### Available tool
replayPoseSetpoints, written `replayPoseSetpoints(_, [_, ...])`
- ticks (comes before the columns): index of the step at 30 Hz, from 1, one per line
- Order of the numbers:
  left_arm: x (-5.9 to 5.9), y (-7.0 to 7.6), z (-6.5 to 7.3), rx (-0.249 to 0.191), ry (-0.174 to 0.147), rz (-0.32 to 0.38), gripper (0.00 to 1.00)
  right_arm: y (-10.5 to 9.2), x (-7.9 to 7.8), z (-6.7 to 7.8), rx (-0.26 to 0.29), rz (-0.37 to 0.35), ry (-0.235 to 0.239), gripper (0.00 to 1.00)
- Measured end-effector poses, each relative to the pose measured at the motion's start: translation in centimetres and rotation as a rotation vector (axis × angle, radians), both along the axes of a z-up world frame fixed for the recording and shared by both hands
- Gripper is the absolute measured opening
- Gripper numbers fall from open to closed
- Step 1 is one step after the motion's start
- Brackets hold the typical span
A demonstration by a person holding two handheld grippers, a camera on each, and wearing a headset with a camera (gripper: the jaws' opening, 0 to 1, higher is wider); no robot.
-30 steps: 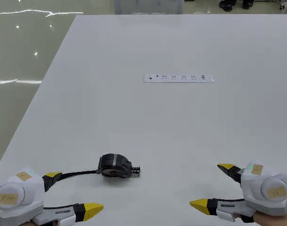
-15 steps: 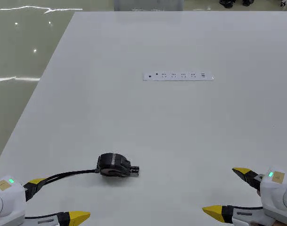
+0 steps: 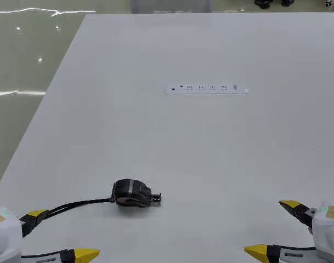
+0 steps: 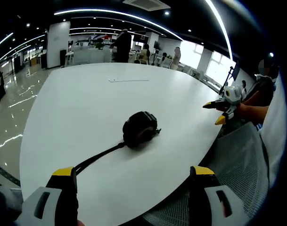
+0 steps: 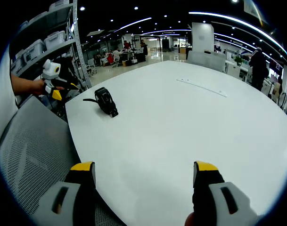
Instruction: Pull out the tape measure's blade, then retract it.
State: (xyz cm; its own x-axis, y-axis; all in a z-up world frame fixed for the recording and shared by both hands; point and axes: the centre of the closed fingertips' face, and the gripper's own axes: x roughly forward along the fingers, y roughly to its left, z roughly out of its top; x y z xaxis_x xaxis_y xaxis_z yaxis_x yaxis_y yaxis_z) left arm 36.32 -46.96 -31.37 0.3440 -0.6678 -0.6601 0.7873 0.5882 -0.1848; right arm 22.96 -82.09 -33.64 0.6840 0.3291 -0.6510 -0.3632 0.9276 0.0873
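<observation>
Fingers (image 3: 85,254) of left gripper (image 3: 61,234) spread wide, empty. Right gripper (image 3: 272,228) likewise splayed, nothing held. Tape measure (image 3: 132,193) sits on worktop (image 3: 210,142) near front edge, ahead and just right of left gripper. Long axis runs side to side: strap (image 3: 79,206) trails toward left gripper, blade tip (image 3: 157,198) points toward right gripper. Left nearer, likely one to pin case; right well apart, must cross over for blade tip.

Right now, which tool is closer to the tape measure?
Left. The left tool is close beside the tape measure; the right tool is well away on its opposite side.
</observation>
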Motion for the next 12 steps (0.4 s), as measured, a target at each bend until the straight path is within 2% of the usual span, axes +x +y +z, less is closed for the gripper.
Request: replayPoseSetpoints(12, [-0.05, 0.03, 0.01, 0.004, 0.002, -0.007, 0.96, 0.05, 0.17, 0.22, 0.013, -0.006, -0.004, 0.87])
